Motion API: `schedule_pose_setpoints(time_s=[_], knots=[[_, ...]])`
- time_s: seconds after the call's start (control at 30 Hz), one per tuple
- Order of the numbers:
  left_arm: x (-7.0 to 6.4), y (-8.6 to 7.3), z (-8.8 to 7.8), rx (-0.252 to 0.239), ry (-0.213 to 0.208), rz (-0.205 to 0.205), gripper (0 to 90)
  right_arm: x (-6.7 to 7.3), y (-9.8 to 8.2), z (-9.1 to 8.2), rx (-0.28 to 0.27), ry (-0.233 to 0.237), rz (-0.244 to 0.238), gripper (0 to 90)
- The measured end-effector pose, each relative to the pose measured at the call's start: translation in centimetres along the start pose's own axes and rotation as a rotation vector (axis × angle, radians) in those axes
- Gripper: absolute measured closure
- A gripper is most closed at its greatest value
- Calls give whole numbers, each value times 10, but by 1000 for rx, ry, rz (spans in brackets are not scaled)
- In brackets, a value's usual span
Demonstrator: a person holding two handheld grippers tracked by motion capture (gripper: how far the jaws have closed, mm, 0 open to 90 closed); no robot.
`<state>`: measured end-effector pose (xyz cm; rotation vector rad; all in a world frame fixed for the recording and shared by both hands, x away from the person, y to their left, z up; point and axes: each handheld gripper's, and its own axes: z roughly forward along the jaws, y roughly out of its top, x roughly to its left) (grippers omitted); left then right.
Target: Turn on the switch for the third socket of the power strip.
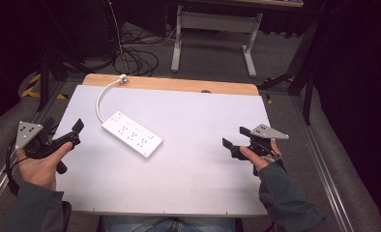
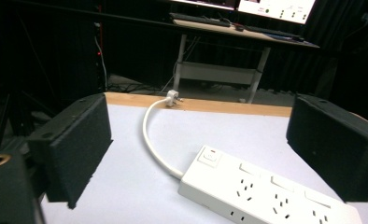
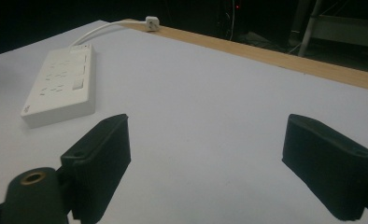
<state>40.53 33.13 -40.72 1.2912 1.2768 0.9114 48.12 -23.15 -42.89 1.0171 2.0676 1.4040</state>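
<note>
A white power strip (image 1: 132,134) lies flat on the white tabletop (image 1: 198,159), left of centre. Its white cable (image 1: 100,99) curves back to a plug (image 1: 124,78) resting on the wooden far edge. My left gripper (image 1: 76,132) is held at the table's left edge, just left of the strip, and it is open with nothing between its jaws. In the left gripper view the strip (image 2: 266,191) lies just beyond the open gripper (image 2: 201,135). My right gripper (image 1: 234,137) is held over the right side of the table, open and empty. In the right gripper view the strip (image 3: 60,86) lies far off to the left.
A wooden strip (image 1: 179,84) borders the table's far edge. Beyond it, on the floor, stand a desk frame with white legs (image 1: 212,29) and a tangle of dark cables (image 1: 135,58). Metal rails (image 1: 324,164) run along the right side.
</note>
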Motion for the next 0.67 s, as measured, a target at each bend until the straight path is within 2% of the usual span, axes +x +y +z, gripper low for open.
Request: schedule_pose_setpoints(time_s=[0.07, 0.17, 0.33, 0.67], knots=[[-1, -1, 0, -7, -2, -5, 40, 0, 0, 0, -2, 2, -1, 157], [-1, -1, 0, -13, -12, 9, 13, 0, 0, 0, -2, 2, 0, 157], [0, -2, 0, -2, -15, 25, 14, -1, 0, 0, -1, 2, -2, 157], [1, -3, 1, 7, -18, 11, 19, 0, 0, 0, -2, 1, 0, 157]])
